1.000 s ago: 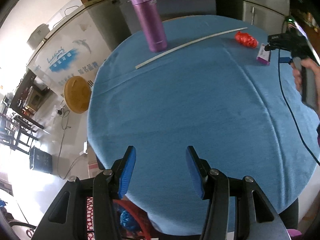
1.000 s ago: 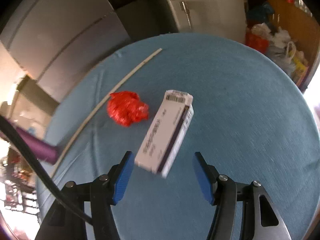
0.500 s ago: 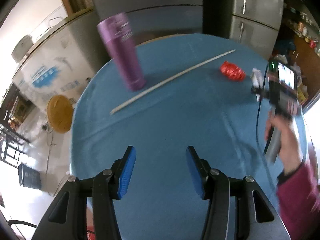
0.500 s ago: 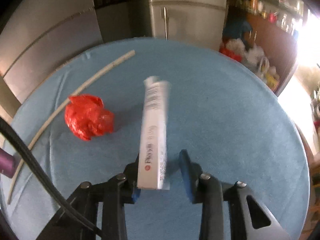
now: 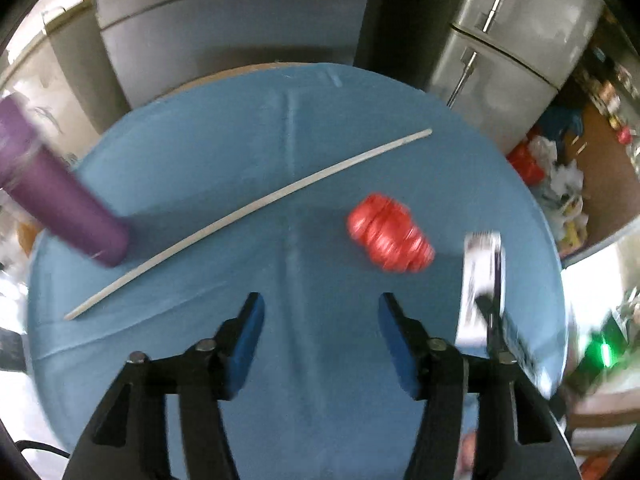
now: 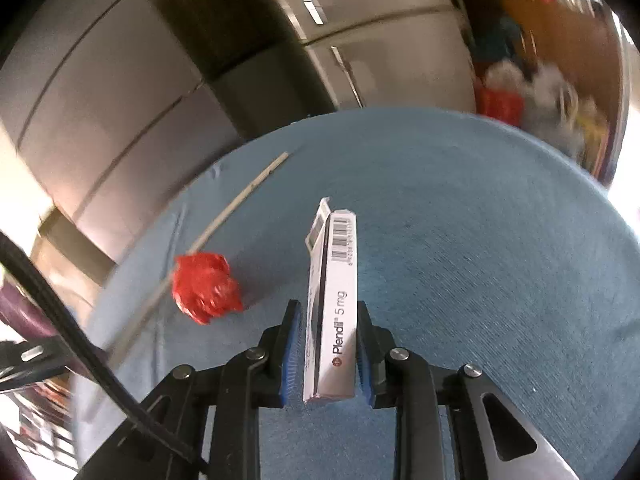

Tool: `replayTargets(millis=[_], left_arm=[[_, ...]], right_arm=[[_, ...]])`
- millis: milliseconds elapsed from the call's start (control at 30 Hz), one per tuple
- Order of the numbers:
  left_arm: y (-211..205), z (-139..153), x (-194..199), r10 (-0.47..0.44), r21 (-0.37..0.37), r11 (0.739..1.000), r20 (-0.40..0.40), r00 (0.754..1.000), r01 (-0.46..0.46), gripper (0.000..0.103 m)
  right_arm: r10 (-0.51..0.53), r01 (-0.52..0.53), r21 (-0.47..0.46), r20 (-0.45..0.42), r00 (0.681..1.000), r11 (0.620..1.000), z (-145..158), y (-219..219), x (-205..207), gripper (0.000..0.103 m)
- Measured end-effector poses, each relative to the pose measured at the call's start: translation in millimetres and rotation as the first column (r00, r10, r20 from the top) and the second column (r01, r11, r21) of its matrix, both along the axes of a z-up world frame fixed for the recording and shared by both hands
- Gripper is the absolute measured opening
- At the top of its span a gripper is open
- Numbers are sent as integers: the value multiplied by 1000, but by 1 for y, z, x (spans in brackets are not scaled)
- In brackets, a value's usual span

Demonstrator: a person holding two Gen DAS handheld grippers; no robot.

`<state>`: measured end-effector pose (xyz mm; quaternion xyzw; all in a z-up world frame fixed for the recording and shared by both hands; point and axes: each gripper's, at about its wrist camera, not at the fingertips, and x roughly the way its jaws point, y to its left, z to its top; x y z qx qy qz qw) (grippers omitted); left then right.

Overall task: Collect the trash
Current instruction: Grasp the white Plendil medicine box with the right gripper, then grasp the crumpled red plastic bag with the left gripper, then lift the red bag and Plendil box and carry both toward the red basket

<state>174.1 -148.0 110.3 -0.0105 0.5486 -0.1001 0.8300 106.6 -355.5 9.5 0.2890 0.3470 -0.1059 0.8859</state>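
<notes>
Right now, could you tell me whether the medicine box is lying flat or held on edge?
On edge: the medicine box stands narrow side up, clamped between the right gripper fingers.

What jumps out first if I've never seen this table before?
A white medicine box stands on edge, pinched in the right tool over a blue tablecloth. Left of it lies a crumpled red wrapper. The left tool, jaws opening and empty, points toward it.
</notes>
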Motion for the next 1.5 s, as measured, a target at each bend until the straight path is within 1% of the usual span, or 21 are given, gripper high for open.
replayTargets(millis=[67,100,167,267,300,333,367,433,533,567,633,700,767,867,967,1033,1167,1200,1300,1400,1500], left_arm=[[-14,-12,19,23,0,1000,-9,1000,-23,65],[-19,-18,28,40,-10,999,-19,999,-40,66],[-29,-32,44,68,-37,997,-63,996,-70,67],[-40,-50,59,109,-37,993,-109,988,-114,67],[-43,-53,61,112,-42,992,-108,988,-117,69],[-47,-56,63,111,-44,992,-104,988,-116,70],[-52,-59,65,107,-40,993,-103,989,-112,71],[-58,-65,67,93,-41,994,-108,990,-98,71],[-68,-72,68,53,-23,998,-98,994,-55,70],[-71,-75,68,34,-30,999,-89,995,-36,61],[-72,-75,65,8,-26,1000,-75,997,-10,56],[-68,-73,61,-6,13,1000,-53,999,7,52],[-58,-70,55,-26,30,999,-37,999,27,50],[-37,-65,39,-41,36,998,-43,998,42,49],[-14,-52,13,-62,49,997,-26,998,63,49],[8,-42,-7,-70,75,995,-14,997,71,49],[41,-13,-54,-79,117,991,55,995,72,49],[53,-3,-70,-76,134,989,81,994,64,49],[86,20,-110,-56,142,989,142,988,36,49],[114,36,-142,-34,160,987,189,981,3,49],[141,46,-184,-22,230,972,259,966,-40,49]], right_arm=[[10,-11,62,5,1000,998,0,-11,0,29],[8,-9,72,5,1000,997,-1,-14,0,29],[-16,16,106,4,1000,994,-4,-26,-4,31],[-61,50,199,51,997,979,-5,-46,-14,36],[-87,72,209,67,994,975,-4,-51,-19,52],[-109,88,213,86,990,973,-1,-55,-23,76],[-127,101,212,115,985,972,2,-57,-27,79],[-125,93,188,163,979,978,9,-55,-29,79],[-92,78,106,137,986,991,12,-43,-17,79],[-81,72,73,123,989,995,11,-38,-12,79],[-66,65,9,104,992,998,12,-29,-6,78],[-47,52,-69,62,997,996,11,-16,1,77],[-26,28,-132,14,1000,991,7,-6,4,73],[-13,-6,-241,-77,997,971,-2,10,13,65],[-20,-29,-334,-144,989,942,-8,23,17,53],[-20,-28,-331,-141,990,943,-9,21,15,48],[-31,-7,-302,-118,993,953,-8,16,7,48],[-29,-3,-285,-108,994,959,-9,14,5,48],[-7,-9,-222,-73,997,975,-8,16,-4,48],[51,-54,-123,-27,998,991,3,26,-21,48],[142,-140,-108,17,990,984,25,48,-49,48]])
